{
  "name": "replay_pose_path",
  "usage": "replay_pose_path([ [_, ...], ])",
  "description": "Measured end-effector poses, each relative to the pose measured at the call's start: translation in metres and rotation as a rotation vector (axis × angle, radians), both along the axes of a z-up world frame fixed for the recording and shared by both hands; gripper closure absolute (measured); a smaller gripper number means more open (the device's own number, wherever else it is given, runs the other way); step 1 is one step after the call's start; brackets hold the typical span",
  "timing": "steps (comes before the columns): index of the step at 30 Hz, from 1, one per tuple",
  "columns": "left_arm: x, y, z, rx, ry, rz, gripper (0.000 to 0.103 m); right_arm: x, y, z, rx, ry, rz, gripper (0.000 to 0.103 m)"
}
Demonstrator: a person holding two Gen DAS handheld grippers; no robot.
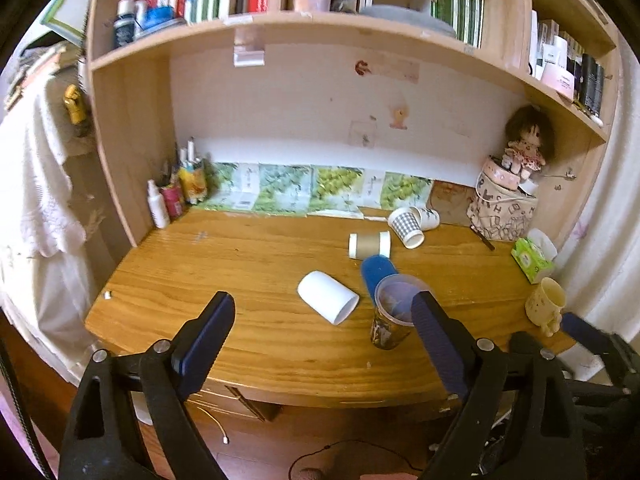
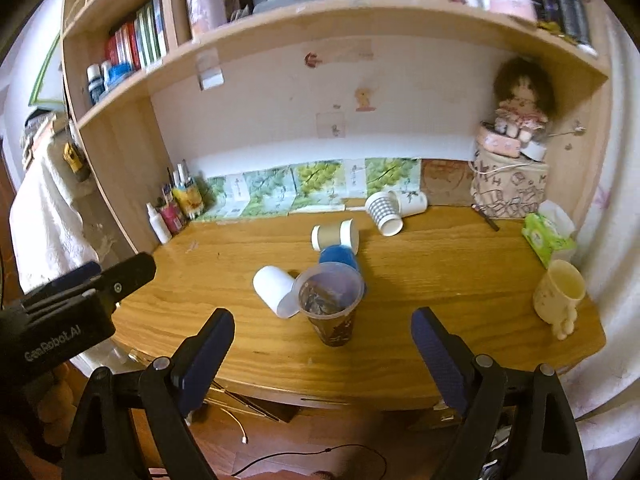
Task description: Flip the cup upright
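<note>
Wooden desk [image 2: 460, 280] under a bookshelf [image 2: 360, 16] is spread ahead of both claws, so that every cup is kept within reach. Both the left gripper [image 1: 324, 316] and the right gripper [image 2: 323, 330] are held wide apart, empty, back from the near desk edge; a fresh approach seems intended. Straight ahead of the right gripper a clear printed cup [image 2: 330, 304] is stood upright. Just left of it a white cup [image 2: 276, 290] is laid on its side, probably next. Beyond, a blue cup [image 2: 338, 258], a brown-banded cup [image 2: 336, 236] and a checked cup [image 2: 384, 210] are also left lying.
</note>
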State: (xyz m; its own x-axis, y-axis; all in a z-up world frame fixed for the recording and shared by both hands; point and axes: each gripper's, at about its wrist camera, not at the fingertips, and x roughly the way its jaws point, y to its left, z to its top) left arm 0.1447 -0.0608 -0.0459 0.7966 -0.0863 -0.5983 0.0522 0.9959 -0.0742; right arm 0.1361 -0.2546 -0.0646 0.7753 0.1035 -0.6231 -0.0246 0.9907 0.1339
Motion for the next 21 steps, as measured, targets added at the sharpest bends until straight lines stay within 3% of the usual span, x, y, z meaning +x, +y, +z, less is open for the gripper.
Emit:
replay_pose_path([
  [3, -0.018, -0.001, 0.007, 0.014, -0.06, 0.029, 0.001, -0.019, -0.004, 0.008, -0.002, -0.043, -0.026, 0.001],
  [10, -0.04, -0.003, 0.019, 0.034, -0.164, 0.066, 0.001, -0.049, -0.017, 0.025, 0.002, -0.158, -0.078, 0.001],
  [21, -0.054, -0.017, 0.027, 0.042, -0.233, 0.055, 0.001, -0.076, -0.025, 0.038, -0.016, -0.272, -0.101, 0.001],
])
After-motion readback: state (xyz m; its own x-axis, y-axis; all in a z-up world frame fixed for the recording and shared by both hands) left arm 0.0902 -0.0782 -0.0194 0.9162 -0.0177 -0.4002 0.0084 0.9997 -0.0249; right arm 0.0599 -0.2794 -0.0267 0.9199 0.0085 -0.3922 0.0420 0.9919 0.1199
